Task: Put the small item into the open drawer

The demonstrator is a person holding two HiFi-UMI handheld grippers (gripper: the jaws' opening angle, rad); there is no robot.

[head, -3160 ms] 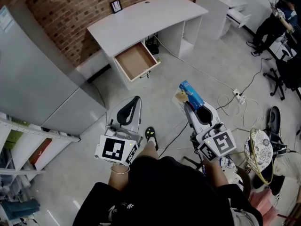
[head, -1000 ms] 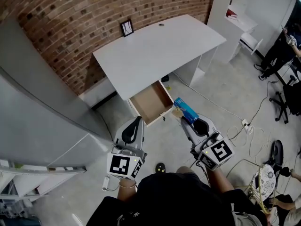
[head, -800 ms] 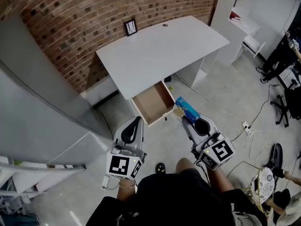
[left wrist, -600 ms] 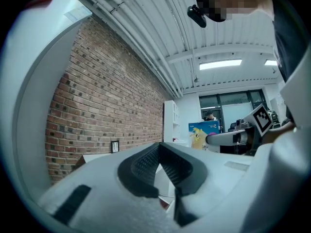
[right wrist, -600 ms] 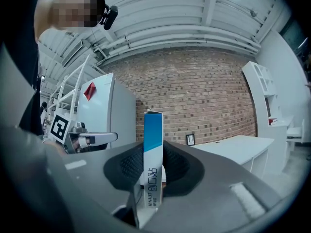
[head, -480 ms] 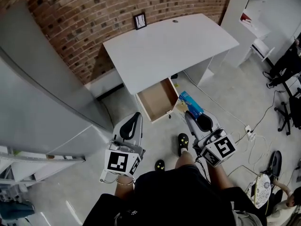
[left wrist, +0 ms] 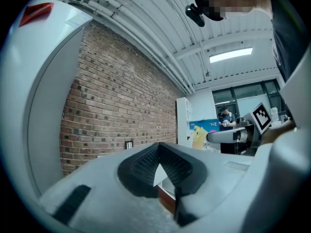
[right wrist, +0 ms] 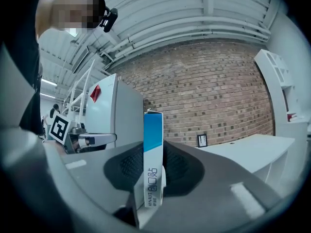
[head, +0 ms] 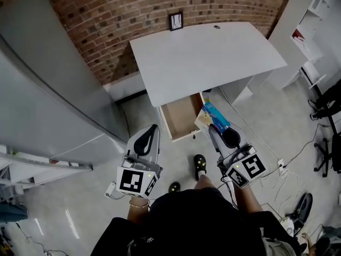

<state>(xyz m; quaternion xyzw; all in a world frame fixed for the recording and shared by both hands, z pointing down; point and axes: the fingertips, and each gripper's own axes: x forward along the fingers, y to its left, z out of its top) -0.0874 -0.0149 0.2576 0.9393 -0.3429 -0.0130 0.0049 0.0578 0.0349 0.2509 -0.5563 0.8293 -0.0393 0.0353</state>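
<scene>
My right gripper [head: 217, 128] is shut on a slim blue and white box [head: 216, 115], which stands upright between the pads in the right gripper view [right wrist: 152, 140]. In the head view the box hangs over the floor at the right front corner of the open wooden drawer [head: 180, 119]. The drawer is pulled out from under the white desk [head: 208, 57] and looks empty. My left gripper [head: 154, 128] is shut with nothing in it, level and just left of the drawer's front. Its pads [left wrist: 146, 165] meet in the left gripper view.
A small picture frame [head: 176, 21] stands at the desk's back edge against the brick wall. A large grey cabinet [head: 42, 105] fills the left side. White shelving [head: 314, 31] stands at the right. Cables and a power strip [head: 281, 164] lie on the floor at the right.
The person has stepped toward the desk. Both grippers have come closer to the open drawer, and the box now hangs beside its right front corner. Both grips are unchanged.
</scene>
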